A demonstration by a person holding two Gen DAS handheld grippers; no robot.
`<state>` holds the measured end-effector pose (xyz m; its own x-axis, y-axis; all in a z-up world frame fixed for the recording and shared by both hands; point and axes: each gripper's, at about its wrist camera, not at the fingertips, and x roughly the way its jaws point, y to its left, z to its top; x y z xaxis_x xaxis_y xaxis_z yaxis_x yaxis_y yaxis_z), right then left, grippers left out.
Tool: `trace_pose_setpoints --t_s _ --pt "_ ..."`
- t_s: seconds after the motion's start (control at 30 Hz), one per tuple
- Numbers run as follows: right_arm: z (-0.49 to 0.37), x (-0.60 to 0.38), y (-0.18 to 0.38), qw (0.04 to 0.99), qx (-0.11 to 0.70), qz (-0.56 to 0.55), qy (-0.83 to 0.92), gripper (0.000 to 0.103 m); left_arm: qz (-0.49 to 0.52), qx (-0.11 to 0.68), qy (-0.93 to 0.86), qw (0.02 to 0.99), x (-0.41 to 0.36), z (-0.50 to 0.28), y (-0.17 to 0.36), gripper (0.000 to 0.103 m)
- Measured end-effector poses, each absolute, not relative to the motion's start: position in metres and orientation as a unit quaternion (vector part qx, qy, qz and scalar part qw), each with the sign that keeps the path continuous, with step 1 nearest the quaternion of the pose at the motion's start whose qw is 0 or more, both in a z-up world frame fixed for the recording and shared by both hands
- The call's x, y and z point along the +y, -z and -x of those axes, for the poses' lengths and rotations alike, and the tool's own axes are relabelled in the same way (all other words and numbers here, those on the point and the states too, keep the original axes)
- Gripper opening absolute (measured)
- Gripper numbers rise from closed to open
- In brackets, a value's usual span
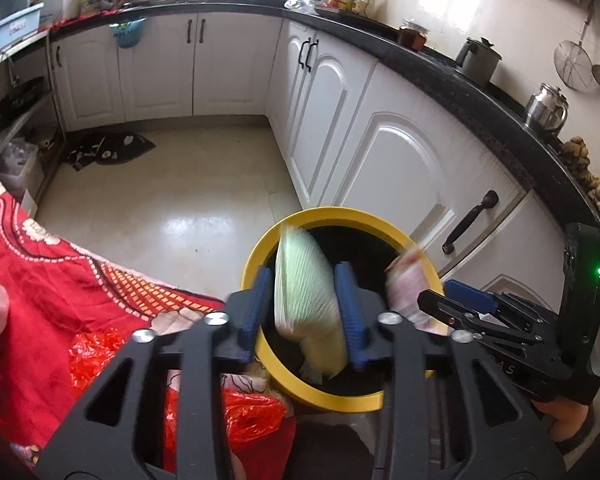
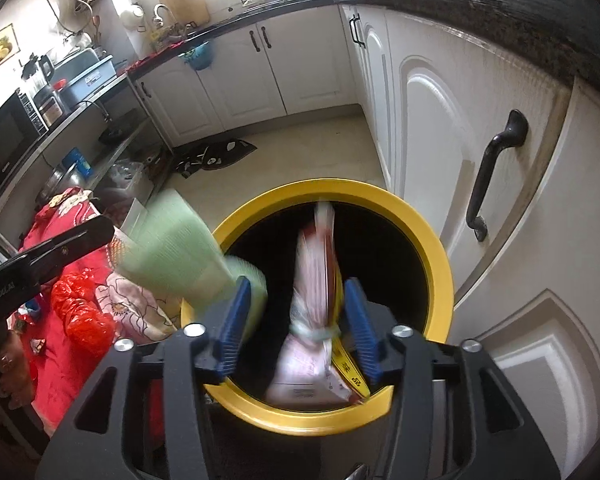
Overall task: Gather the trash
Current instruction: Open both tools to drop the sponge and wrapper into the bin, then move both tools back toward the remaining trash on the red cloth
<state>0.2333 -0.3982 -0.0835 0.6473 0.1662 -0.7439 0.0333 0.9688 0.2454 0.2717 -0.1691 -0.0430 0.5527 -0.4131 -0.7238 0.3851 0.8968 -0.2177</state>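
Observation:
A yellow-rimmed bin (image 1: 256, 256) with a dark inside stands on the floor beside the cabinets. My left gripper (image 1: 303, 270) hangs over its mouth, jaws apart. A blurred pale green packet (image 1: 304, 300) lies between the blue fingers, loose from the left pad and dropping into the bin. My right gripper (image 2: 298, 284) is over the same bin (image 2: 432, 248), open. A blurred pink-and-white packet (image 2: 300, 376) with red and yellow print hangs between its fingers, clear of the left one. The green packet (image 2: 172, 248) shows at the bin's left edge, and the pink packet (image 1: 404, 284) at its right.
A red floral cloth (image 1: 40, 272) with a crumpled red plastic bag (image 1: 252, 416) lies left of the bin. White cabinets (image 1: 400, 168) with a black handle (image 1: 472, 220) run close on the right under a dark counter. A dark mat (image 1: 108, 150) lies on the far floor.

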Motion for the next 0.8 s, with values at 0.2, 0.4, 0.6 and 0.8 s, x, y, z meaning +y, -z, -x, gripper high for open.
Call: trace_pose_setpoints --t_s 0.2,0.4,0.6,0.8 --pt "-0.229 -0.395 0.077 0.905 0.409 -0.115 -0.032 0.054 0.031 0.408 0.219 0.886 -0.156 -0.267 0.037 0.061" --pt "-0.222 -0.390 0.062 0.914 0.389 -0.107 -0.033 0.061 0.049 0.395 0.208 0.894 -0.138 -0.259 0.025 0.092" --pt "-0.213 -0.380 0.046 0.923 0.369 -0.105 -0.038 0.066 0.060 0.381 0.188 0.903 -0.120 -0.248 0.013 0.092" --pt "-0.206 -0.374 0.032 0.929 0.352 -0.101 -0.049 0.067 0.067 0.369 0.173 0.911 -0.105 -0.239 0.003 0.092"
